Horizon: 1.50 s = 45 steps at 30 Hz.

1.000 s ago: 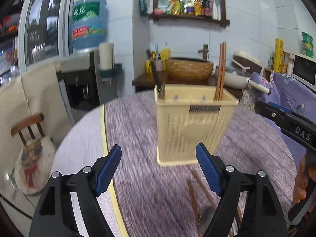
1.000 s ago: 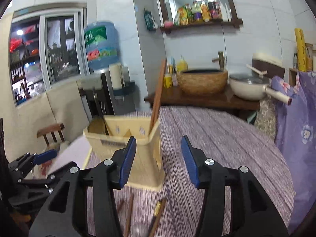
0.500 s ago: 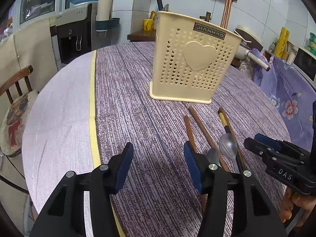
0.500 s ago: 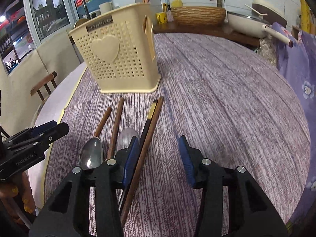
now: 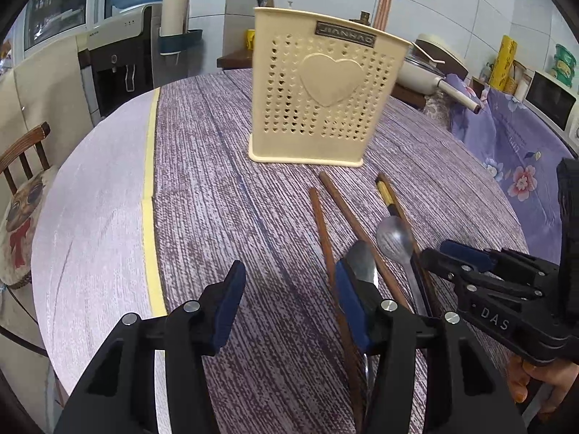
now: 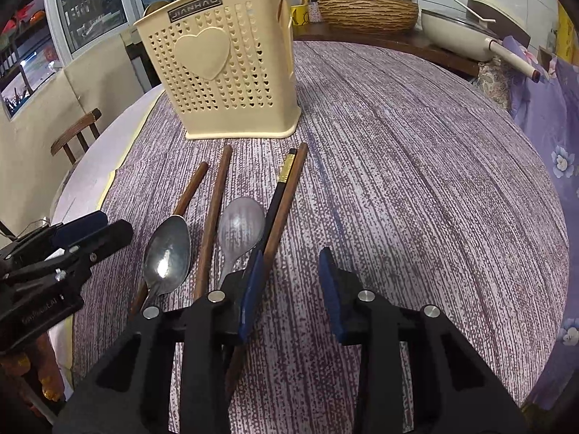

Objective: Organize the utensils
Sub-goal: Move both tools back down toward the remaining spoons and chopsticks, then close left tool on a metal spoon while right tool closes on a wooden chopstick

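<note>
- A cream perforated utensil holder (image 6: pixel 231 61), marked with a raised heart and a small nameplate, is seen standing upright on a round table covered with a purple streaked cloth (image 6: pixel 416 181).
- Reddish-brown chopsticks (image 5: pixel 383 3) and a dark handle are seen sticking up from inside the holder.
- In front of the holder's base, loose utensils are laid roughly side by side on the cloth, pointing away from it.
- Two brown wooden chopsticks (image 6: pixel 213 217) are laid in front of the holder's left half; a darker steel spoon (image 6: pixel 168 253) is lying between them, bowl up.
- A paler steel spoon (image 6: pixel 240 229) is placed to the right of those, still in front of the holder.
- A black chopstick with a gold band (image 6: pixel 278 188) and a further brown chopstick (image 6: pixel 289 188) are laid touching each other, in front of the holder's right corner.
- The right gripper (image 6: pixel 289 282) is held low over the cloth in front of the holder; its jaws are closing, with only bare cloth between them, and its left finger is just beside the black-and-brown pair.
- The left gripper (image 5: pixel 286 300) is held partly open, nothing between its blue pads (image 5: pixel 228 300); it is placed in front of the holder, left of the utensils, its right finger over the darker spoon.
</note>
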Tool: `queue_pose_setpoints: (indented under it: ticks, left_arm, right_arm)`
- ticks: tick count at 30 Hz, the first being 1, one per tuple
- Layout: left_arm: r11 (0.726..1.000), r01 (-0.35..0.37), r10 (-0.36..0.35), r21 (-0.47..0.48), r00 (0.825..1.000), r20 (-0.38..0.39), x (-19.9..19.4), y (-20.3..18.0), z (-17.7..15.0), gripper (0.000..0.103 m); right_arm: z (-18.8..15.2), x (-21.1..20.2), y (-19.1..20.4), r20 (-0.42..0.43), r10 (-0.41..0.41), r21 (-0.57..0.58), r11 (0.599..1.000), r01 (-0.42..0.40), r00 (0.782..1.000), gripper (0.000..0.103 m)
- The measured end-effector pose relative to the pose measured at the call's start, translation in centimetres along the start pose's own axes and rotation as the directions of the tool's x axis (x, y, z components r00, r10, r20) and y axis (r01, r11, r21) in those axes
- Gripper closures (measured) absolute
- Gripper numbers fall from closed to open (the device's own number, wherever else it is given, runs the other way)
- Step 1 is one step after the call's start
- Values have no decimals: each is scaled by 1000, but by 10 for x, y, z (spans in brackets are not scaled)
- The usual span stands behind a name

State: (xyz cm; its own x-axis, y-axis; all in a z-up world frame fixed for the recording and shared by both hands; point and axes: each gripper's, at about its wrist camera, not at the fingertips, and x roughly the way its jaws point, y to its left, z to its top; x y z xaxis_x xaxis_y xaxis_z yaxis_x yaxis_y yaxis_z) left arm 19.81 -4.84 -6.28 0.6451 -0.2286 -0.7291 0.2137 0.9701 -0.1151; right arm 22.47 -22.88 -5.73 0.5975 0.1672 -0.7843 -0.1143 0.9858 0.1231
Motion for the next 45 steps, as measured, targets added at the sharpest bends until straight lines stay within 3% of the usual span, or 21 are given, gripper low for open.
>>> queue_pose_setpoints:
  ticks: [13,17,23,38,45]
  left_arm:
    - [1000,2,-2,17,1000,-17,-1,-11,-4,52]
    - [998,3,-2,60,1000,-22,-2,-24,-7,52]
    - [993,9,-2,114,998,-56,5,-40,-14,51]
    - [977,-86,101,194,992,-73,26,-65,-6,52]
    - [975,-99,117,199,990,-80,29,-72,0,66]
  right_arm:
    - [8,6,-5,-32,-2,5,1000,2,999,76]
    - [17,13,-6,-19,-49,-5,999,48,999,85]
    - [31,22,-14,-27,-19,47,999,21,999,85]
    - [33,26,-17,-13,-12,72,997,13,1000,85]
    - [35,27,-18,-23,-6,82,997,8,1000,85]
